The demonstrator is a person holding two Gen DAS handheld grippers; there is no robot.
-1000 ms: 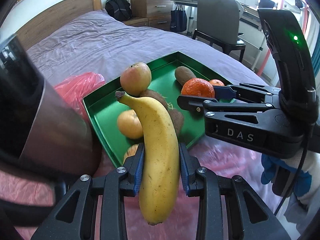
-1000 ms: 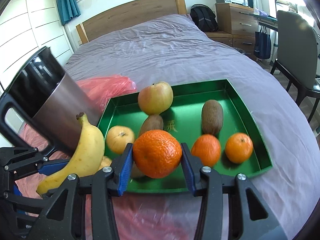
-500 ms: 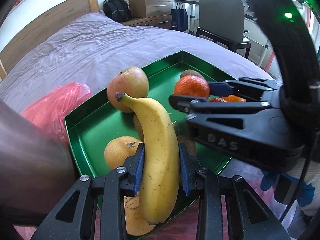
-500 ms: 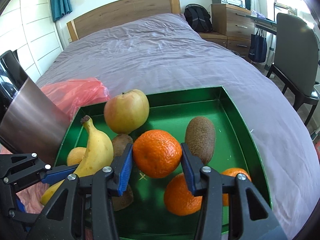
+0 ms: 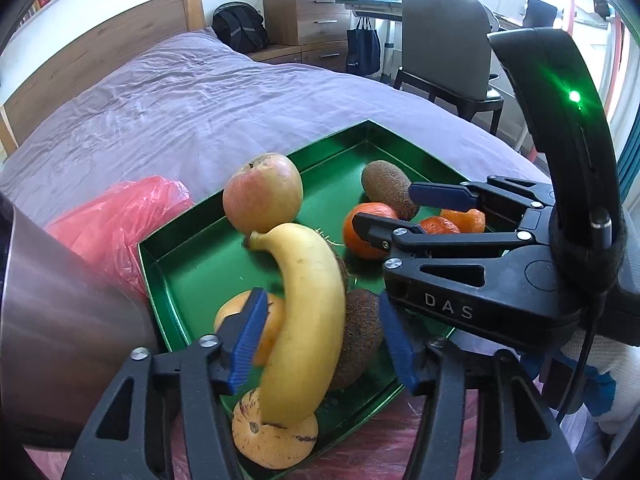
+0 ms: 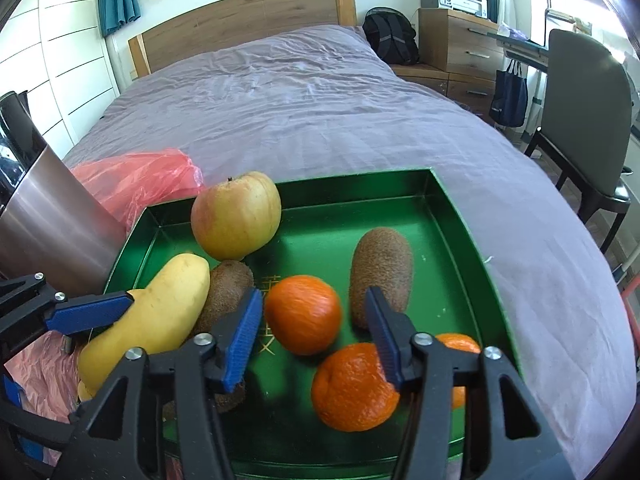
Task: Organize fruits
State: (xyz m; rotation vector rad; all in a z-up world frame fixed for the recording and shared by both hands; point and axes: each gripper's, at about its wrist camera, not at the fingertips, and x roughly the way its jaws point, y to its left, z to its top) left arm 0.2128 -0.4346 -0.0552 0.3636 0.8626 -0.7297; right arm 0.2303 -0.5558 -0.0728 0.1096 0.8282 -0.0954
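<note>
A green tray (image 5: 200, 260) (image 6: 460, 240) lies on the bed with an apple (image 5: 262, 192) (image 6: 236, 216), kiwis (image 5: 388, 188) (image 6: 382, 276) and oranges (image 6: 354, 386). My left gripper (image 5: 320, 344) is open; the banana (image 5: 308, 320) (image 6: 152, 316) lies between its jaws, free of the pads, resting on fruit in the tray. My right gripper (image 6: 314, 328) is open; an orange (image 6: 304, 314) (image 5: 366, 232) sits between its jaws in the tray, free of both pads.
A steel cylinder (image 5: 60, 328) (image 6: 48, 216) stands at the tray's left. A red plastic bag (image 5: 120, 216) (image 6: 140, 176) lies behind it. Pink plastic (image 6: 36, 372) covers the near bed. A chair (image 6: 584, 120) and drawers (image 5: 308, 16) stand to the right.
Both grippers opened over the tray. The left let go of the banana, which settled onto the fruit; the right let go of the orange, which dropped into the tray.
</note>
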